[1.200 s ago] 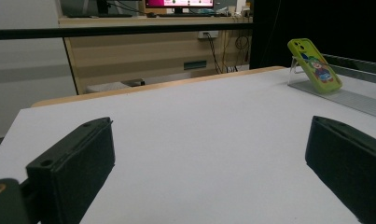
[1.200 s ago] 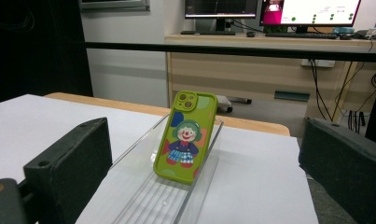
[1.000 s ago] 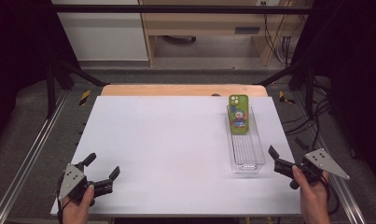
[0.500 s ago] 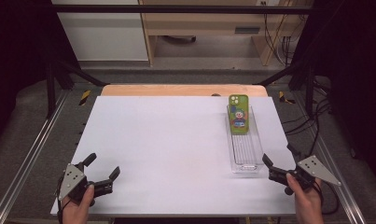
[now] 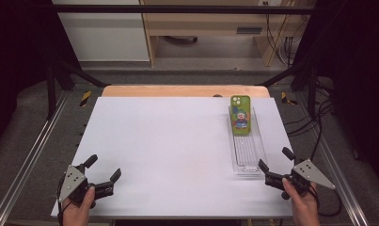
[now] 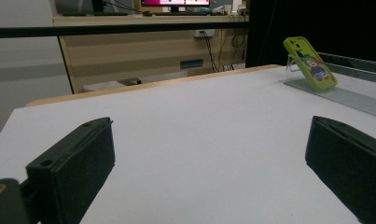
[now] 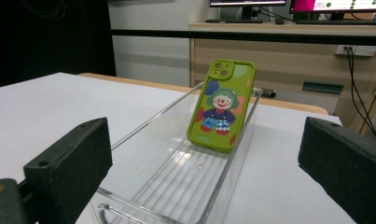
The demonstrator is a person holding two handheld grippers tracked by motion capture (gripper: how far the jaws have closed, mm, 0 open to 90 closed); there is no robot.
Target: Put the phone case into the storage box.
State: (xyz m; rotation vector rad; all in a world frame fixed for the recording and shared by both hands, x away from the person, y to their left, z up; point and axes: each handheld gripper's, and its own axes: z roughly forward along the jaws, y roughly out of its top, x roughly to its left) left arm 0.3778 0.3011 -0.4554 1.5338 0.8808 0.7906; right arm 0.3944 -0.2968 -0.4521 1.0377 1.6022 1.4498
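Note:
A green phone (image 5: 240, 113) (image 7: 221, 104) (image 6: 309, 63) with a clown picture on its case leans against the far end of a long clear plastic tray (image 5: 246, 155) (image 7: 185, 177) (image 6: 344, 93) at the right of the white table. My right gripper (image 5: 275, 165) (image 7: 204, 172) is open at the tray's near end, low over the table, aimed along the tray toward the phone. At the table's front left corner my left gripper (image 5: 102, 167) (image 6: 209, 172) stands open with nothing between its jaws.
The white tabletop (image 5: 173, 146) lies on a wooden board whose far edge (image 5: 177, 90) shows beyond it. Metal rails (image 5: 32, 155) run along both sides of the table. A desk with monitors (image 7: 293, 4) stands behind.
My right gripper has moved left and forward from the table's right edge toward the near end of the clear tray. The left gripper has stayed put.

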